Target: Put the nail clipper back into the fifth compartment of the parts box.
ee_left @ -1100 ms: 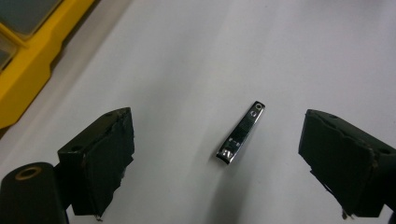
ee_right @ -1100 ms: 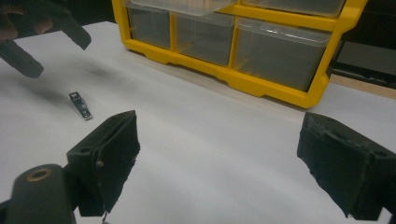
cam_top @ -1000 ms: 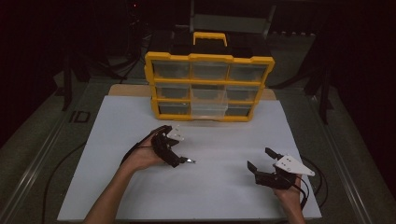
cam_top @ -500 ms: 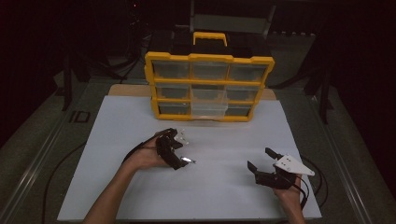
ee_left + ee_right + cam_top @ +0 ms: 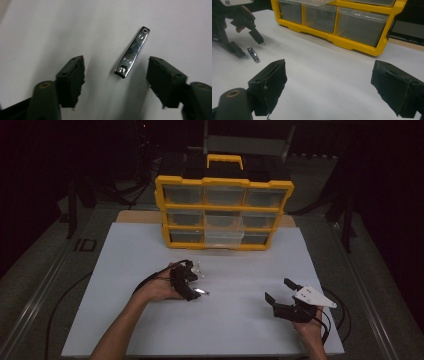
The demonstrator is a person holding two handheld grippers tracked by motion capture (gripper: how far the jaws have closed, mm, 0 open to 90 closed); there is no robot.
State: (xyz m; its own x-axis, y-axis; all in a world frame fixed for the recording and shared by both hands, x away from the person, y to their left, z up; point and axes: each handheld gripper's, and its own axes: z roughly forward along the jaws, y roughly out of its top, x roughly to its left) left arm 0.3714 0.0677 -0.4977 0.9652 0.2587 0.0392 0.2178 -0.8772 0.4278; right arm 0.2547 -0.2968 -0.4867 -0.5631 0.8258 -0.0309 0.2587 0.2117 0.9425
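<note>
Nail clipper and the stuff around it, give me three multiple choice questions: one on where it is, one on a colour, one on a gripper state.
1. Where does the nail clipper lie?
A. In a drawer
B. On the white sheet, between the left gripper's jaws
C. On the cabinet's handle

2. What colour is the drawer cabinet's frame?
A. Yellow
B. Red
C. Blue

3. How does the right gripper stand?
A. Shut on the clipper
B. Shut on a drawer
C. Open, holding nothing

Answers: 1 B, it lies flat with a pad on either side, neither touching. 2 A, yellow bars surround clear drawers. 3 C, bare sheet shows between its jaws.
</note>
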